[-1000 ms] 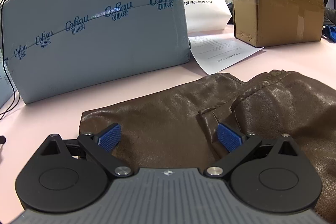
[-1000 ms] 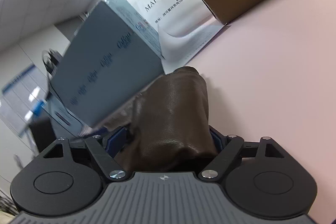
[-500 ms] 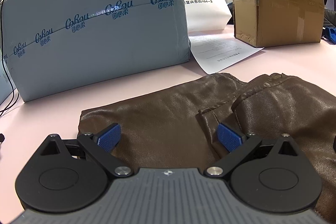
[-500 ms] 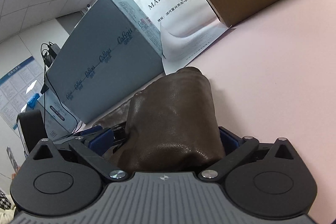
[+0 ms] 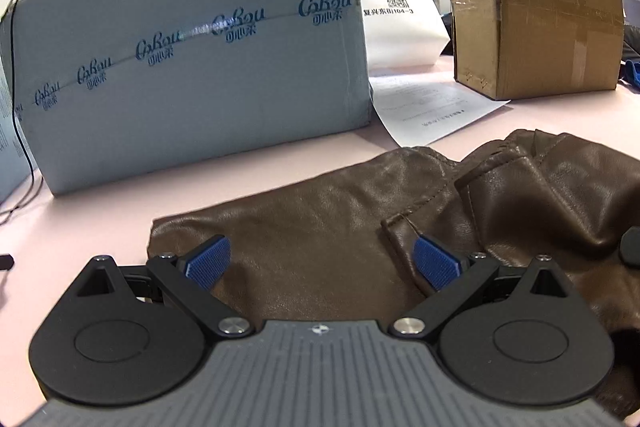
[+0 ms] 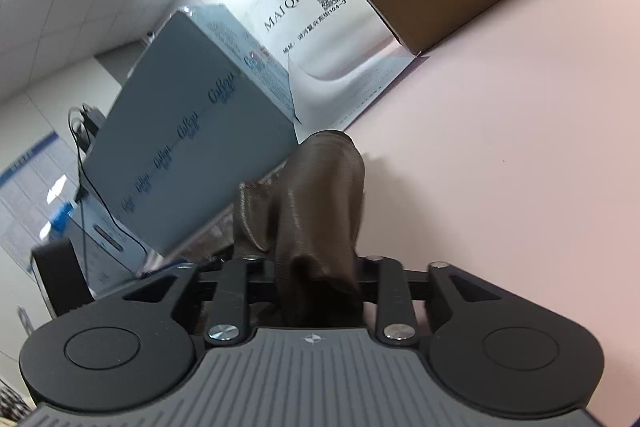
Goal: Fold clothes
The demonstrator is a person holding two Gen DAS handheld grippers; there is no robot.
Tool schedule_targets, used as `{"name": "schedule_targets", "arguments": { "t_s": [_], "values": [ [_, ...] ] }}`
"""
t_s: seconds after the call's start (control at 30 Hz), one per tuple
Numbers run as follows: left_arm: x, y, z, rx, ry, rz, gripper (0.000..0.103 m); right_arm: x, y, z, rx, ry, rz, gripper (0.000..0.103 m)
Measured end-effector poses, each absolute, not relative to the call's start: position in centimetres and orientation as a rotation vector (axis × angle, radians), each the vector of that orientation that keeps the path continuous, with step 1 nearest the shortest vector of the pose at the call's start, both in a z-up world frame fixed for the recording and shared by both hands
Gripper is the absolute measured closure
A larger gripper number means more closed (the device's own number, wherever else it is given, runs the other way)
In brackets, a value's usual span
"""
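Observation:
A brown leather garment (image 5: 320, 219) lies spread on the pink table (image 5: 100, 219). My left gripper (image 5: 322, 263) hovers low over its near left part, open, with its blue pads (image 5: 208, 263) wide apart and nothing pinched. In the right wrist view a bunched fold of the same garment (image 6: 320, 195) stands up between the jaws of my right gripper (image 6: 316, 279). Those jaws are closing, and the narrowed fingers squeeze the leather, which hides the pads. In the left wrist view the garment's right side rises in a raised fold (image 5: 532, 195).
A big blue-grey carton (image 5: 192, 67) stands close behind the garment, with a white bag (image 5: 396, 19), a printed sheet (image 5: 432, 107) and a taped cardboard box (image 5: 532, 27) to its right. Cables (image 5: 20, 131) hang at the far left. Bare pink tabletop (image 6: 520, 147) stretches right of the garment.
The right gripper's jaws spread wide around the leather fold, then drew in tight on it, bunching it narrower. The left gripper stayed put and open.

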State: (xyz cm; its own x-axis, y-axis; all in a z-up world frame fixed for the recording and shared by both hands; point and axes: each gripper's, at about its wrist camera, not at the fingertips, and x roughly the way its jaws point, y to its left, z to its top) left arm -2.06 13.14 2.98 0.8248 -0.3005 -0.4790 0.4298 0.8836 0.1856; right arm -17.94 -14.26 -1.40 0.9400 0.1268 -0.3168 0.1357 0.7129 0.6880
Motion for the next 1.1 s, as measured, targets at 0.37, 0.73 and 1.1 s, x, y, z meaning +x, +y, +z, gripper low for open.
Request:
{"name": "schedule_targets", "arguments": {
  "t_s": [0.37,0.73,1.1],
  "values": [
    [1.7,19.3,4.4,0.192,0.528,-0.124,0.002,-17.8,-14.8,0.9,0.726,0.311,-0.061,0.089],
    [3.3,17.6,2.3,0.212,0.695,-0.261,0.002,-16.6,-14.0,5.9,0.221,0.258,-0.313,0.089],
    [4.1,18.4,2.4,0.141,0.729,-0.284,0.002,-13.1,-3.7,5.4,-0.278,0.207,-0.219,0.089]
  ]
}}
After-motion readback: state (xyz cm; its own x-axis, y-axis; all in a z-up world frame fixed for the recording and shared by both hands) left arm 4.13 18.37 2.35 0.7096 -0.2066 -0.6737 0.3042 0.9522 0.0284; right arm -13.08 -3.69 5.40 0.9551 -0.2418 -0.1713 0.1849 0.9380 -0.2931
